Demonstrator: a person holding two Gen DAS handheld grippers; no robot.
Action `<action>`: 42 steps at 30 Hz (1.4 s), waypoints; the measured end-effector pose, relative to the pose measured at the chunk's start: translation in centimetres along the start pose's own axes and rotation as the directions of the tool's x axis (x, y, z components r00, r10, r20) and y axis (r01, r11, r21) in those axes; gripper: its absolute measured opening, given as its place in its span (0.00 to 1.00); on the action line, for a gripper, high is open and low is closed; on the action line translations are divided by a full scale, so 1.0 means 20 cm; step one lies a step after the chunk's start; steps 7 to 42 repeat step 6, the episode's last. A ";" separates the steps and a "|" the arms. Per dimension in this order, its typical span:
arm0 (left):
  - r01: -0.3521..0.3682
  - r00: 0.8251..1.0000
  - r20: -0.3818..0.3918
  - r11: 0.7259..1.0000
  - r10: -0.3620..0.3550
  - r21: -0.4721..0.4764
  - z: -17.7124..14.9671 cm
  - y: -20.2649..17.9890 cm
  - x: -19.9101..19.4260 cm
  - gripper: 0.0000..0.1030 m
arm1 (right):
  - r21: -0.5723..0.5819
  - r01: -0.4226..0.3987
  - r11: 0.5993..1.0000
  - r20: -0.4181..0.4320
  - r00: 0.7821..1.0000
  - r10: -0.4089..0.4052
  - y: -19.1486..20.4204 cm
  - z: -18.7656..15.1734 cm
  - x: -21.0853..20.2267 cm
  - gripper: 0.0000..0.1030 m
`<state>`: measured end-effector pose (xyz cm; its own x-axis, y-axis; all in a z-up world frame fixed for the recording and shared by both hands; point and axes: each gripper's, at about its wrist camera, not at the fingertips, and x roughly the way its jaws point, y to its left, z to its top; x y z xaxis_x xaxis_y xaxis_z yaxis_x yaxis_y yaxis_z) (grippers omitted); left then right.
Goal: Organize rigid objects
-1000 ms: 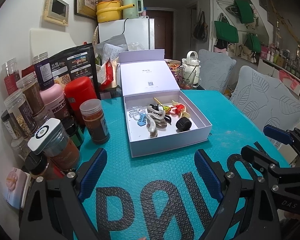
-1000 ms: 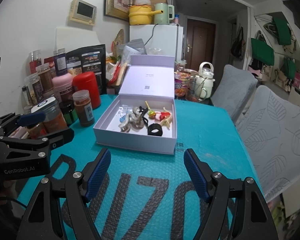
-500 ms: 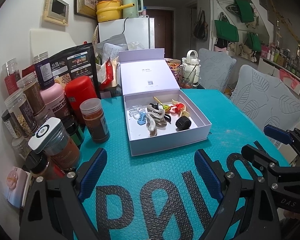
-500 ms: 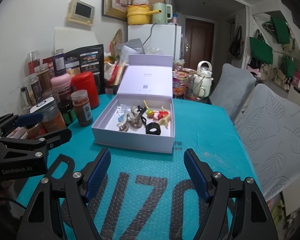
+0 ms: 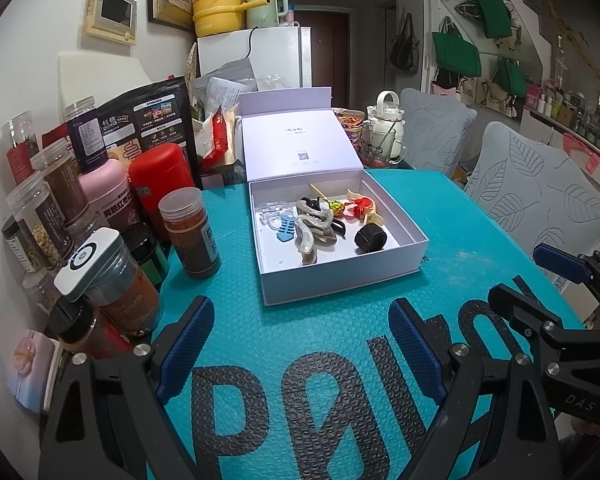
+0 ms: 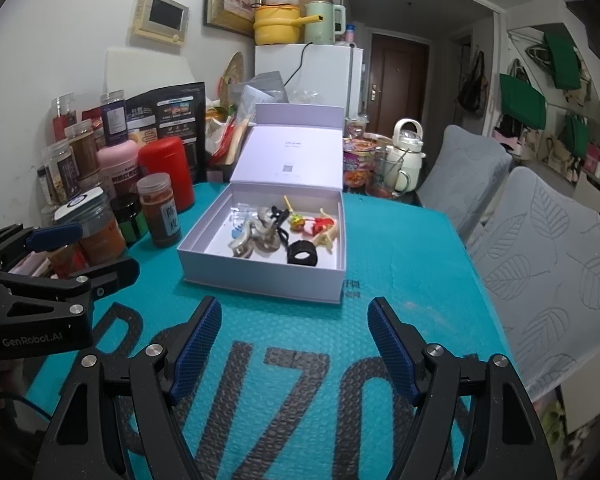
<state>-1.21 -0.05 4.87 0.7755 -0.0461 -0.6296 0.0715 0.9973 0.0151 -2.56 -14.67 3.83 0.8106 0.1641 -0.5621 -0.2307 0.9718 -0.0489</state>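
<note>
The open box (image 5: 342, 276) with the small items (image 5: 324, 222) lies straight ahead of both grippers on the desk (image 5: 340, 340), well apart from the fingers. The left gripper (image 5: 300, 344) and the right gripper (image 6: 294, 344) both have their fingers apart and empty. To me the right one seems a little nearer to the box's front wall.

Two handheld grippers, both matte black, angular, skeletal in build. Left gripper (image 5: 302, 344): long fingers (image 5: 188, 344) faced with ribbed dark-blue pads, silver screw heads at the pivots, triangular cut-outs in the arms. White "GenRobot.AI" lettering on its side (legible from the right wrist view). Right gripper (image 6: 294, 346): same black frame, same blue ridged pads on the fingers (image 6: 392, 350), round silver screws on each linkage, "DAS" stamped faintly on the body.
</note>
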 end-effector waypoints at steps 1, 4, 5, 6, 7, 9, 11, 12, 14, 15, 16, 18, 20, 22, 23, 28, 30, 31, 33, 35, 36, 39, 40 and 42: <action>0.002 1.000 0.002 1.000 -0.002 0.003 0.00 0.00 0.00 0.87 | 0.002 -0.001 1.000 0.001 1.000 0.001 0.00 0.00 0.00 0.74; 0.000 1.000 0.009 1.000 0.000 0.016 0.00 -0.01 0.02 0.87 | 0.009 -0.007 1.000 -0.003 1.000 0.007 -0.01 -0.01 0.02 0.74; -0.001 1.000 0.003 1.000 0.001 0.017 0.00 -0.01 0.03 0.87 | 0.011 -0.008 1.000 -0.008 1.000 0.008 -0.01 -0.01 0.04 0.74; -0.001 1.000 -0.004 1.000 0.001 0.015 0.00 -0.01 0.04 0.87 | 0.014 -0.007 1.000 -0.014 1.000 0.007 -0.01 -0.01 0.05 0.74; -0.001 1.000 -0.004 1.000 0.001 0.015 0.00 -0.01 0.04 0.87 | 0.014 -0.007 1.000 -0.014 1.000 0.007 -0.01 -0.01 0.05 0.74; -0.001 1.000 -0.004 1.000 0.001 0.015 0.00 -0.01 0.04 0.87 | 0.014 -0.007 1.000 -0.014 1.000 0.007 -0.01 -0.01 0.05 0.74; -0.001 1.000 -0.004 1.000 0.001 0.015 0.00 -0.01 0.04 0.87 | 0.014 -0.007 1.000 -0.014 1.000 0.007 -0.01 -0.01 0.05 0.74; -0.001 1.000 -0.004 1.000 0.001 0.015 0.00 -0.01 0.04 0.87 | 0.014 -0.007 1.000 -0.014 1.000 0.007 -0.01 -0.01 0.05 0.74; -0.001 1.000 -0.004 1.000 0.001 0.015 0.00 -0.01 0.04 0.87 | 0.014 -0.007 1.000 -0.014 1.000 0.007 -0.01 -0.01 0.05 0.74; -0.001 1.000 -0.004 1.000 0.001 0.015 0.00 -0.01 0.04 0.87 | 0.014 -0.007 1.000 -0.014 1.000 0.007 -0.01 -0.01 0.05 0.74; -0.001 1.000 -0.004 1.000 0.001 0.015 0.00 -0.01 0.04 0.87 | 0.014 -0.007 1.000 -0.014 1.000 0.007 -0.01 -0.01 0.05 0.74; -0.001 1.000 -0.004 1.000 0.001 0.015 0.00 -0.01 0.04 0.87 | 0.014 -0.007 1.000 -0.014 1.000 0.007 -0.01 -0.01 0.05 0.74; -0.001 1.000 -0.004 1.000 0.001 0.015 0.00 -0.01 0.04 0.87 | 0.014 -0.007 1.000 -0.014 1.000 0.007 -0.01 -0.01 0.05 0.74; -0.001 1.000 -0.004 1.000 0.001 0.015 0.00 -0.01 0.04 0.87 | 0.014 -0.007 1.000 -0.014 1.000 0.007 -0.01 -0.01 0.05 0.74; -0.001 1.000 -0.004 1.000 0.001 0.015 0.00 -0.01 0.04 0.87 | 0.014 -0.007 1.000 -0.014 1.000 0.007 -0.01 -0.01 0.05 0.74; -0.001 1.000 -0.004 1.000 0.001 0.015 0.00 -0.01 0.04 0.87 | 0.014 -0.007 1.000 -0.014 1.000 0.007 -0.01 -0.01 0.05 0.74; -0.001 1.000 -0.004 1.000 0.001 0.015 0.00 -0.01 0.04 0.87 | 0.014 -0.007 1.000 -0.014 1.000 0.007 -0.01 -0.01 0.05 0.74; -0.001 1.000 -0.004 1.000 0.001 0.015 0.00 -0.01 0.04 0.87 | 0.014 -0.007 1.000 -0.014 1.000 0.007 -0.01 -0.01 0.05 0.74; -0.001 1.000 -0.004 1.000 0.001 0.015 0.00 -0.01 0.04 0.87 | 0.014 -0.007 1.000 -0.014 1.000 0.007 -0.01 -0.01 0.05 0.74; -0.001 1.000 -0.004 1.000 0.001 0.015 0.00 -0.01 0.04 0.87 | 0.014 -0.007 1.000 -0.014 1.000 0.007 -0.01 -0.01 0.05 0.74; -0.001 1.000 -0.004 1.000 0.001 0.015 0.00 -0.01 0.04 0.87 | 0.014 -0.007 1.000 -0.014 1.000 0.007 -0.01 -0.01 0.05 0.74; -0.001 1.000 -0.004 1.000 0.001 0.015 0.00 -0.01 0.04 0.87 | 0.014 -0.007 1.000 -0.014 1.000 0.007 -0.01 -0.01 0.05 0.74; -0.001 1.000 -0.004 1.000 0.001 0.015 0.00 -0.01 0.04 0.87 | 0.014 -0.007 1.000 -0.014 1.000 0.007 -0.01 -0.01 0.05 0.74; -0.001 1.000 -0.004 1.000 0.001 0.015 0.00 -0.01 0.04 0.87 | 0.014 -0.007 1.000 -0.014 1.000 0.007 -0.01 -0.01 0.05 0.74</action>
